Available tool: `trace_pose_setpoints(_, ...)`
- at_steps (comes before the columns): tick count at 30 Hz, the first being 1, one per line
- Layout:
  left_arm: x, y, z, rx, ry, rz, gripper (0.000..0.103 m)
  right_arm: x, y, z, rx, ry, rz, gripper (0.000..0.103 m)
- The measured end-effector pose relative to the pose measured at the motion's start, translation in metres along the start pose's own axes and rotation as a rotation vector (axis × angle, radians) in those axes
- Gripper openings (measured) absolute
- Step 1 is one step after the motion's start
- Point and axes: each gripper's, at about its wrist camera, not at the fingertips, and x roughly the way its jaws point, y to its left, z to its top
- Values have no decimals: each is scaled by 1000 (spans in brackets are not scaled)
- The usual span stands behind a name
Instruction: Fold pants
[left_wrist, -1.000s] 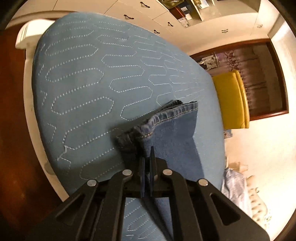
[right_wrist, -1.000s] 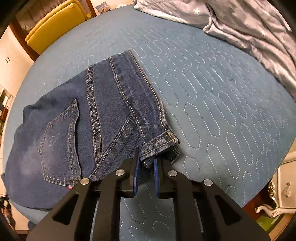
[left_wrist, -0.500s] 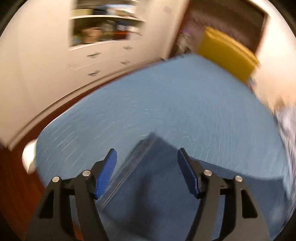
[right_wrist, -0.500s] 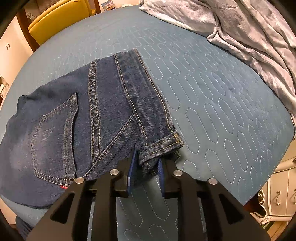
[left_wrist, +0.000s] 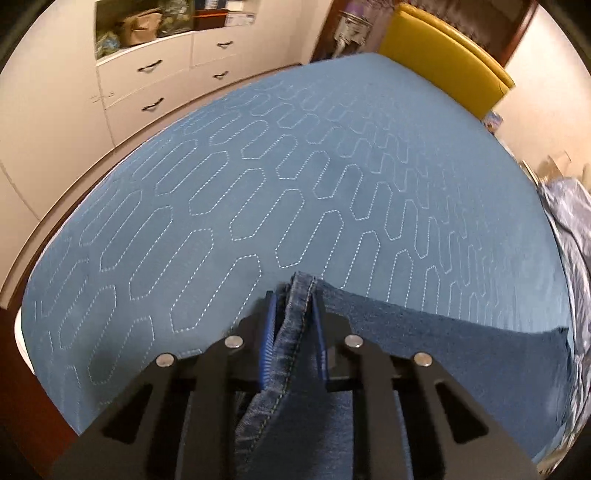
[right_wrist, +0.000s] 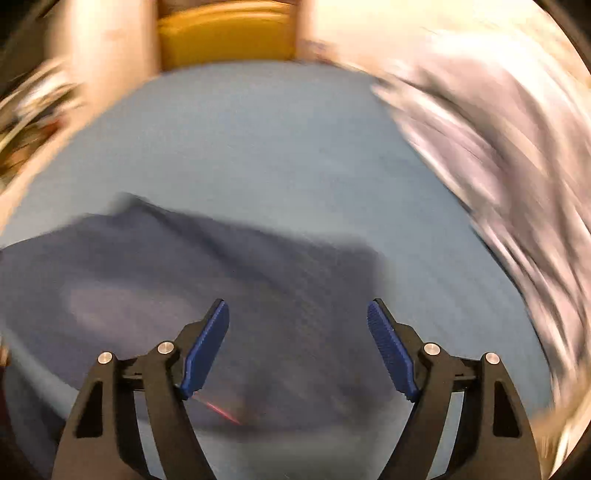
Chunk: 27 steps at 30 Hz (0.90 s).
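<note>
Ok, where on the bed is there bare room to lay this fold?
Bare blue quilt lies ahead of the left gripper, toward the white drawers and yellow chair. The right edge is crowded by the grey blanket; jeans cover the near right.

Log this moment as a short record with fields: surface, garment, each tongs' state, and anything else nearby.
surface: blue quilted bedspread
garment: jeans, dark denim, lying on the bedspread
left tongs: shut on a seamed edge of the jeans
right tongs: open, holding nothing, above the jeans; view heavily blurred
nearby: yellow chair past the far edge; grey blanket bunched at the right; white drawers at the wall
</note>
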Motion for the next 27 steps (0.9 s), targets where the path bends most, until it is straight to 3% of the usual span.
trace_pose_setpoints(2, -2, 3, -1, -40, -17, 8, 19, 26, 43, 40, -100, -12, 174, 79)
trace_pose_setpoints(4, -3, -3, -14, -68, -30, 11, 19, 65, 85, 71, -203, 13, 278, 79)
trace_pose_setpoints(8, -6, -9, -13, -78, -25, 17, 19, 132, 127, 102, -306, 118, 383, 76)
trace_pose_setpoints(11, -7, -11, -9, -61, -13, 27, 20, 157, 140, 108, -374, 167, 458, 73)
trace_pose_setpoints(13, -6, -13, -4, -54, -11, 37, 20, 170, 144, 108, -380, 208, 523, 61)
trace_pose_setpoints(15, -6, -15, -3, -49, -11, 49, 20, 183, 143, 110, -365, 247, 571, 26)
trace_pose_setpoints(18, -7, -19, -4, -51, -18, 62, 20, 199, 132, 112, -258, 282, 639, 9)
trace_pose_setpoints(21, -8, -20, -6, -56, -32, 71, 20, 217, 110, 112, -114, 298, 683, 7)
trace_pose_setpoints(25, -9, -25, -12, -68, -51, 85, 24, 219, 100, 109, -24, 240, 644, 8)
trace_pose_setpoints(26, -11, -27, -12, -65, -54, 102, 28, 219, 102, 111, -30, 210, 603, 17)
trace_pose_setpoints(27, -13, -30, -13, -60, -57, 128, 31, 213, 99, 110, -35, 186, 576, 37)
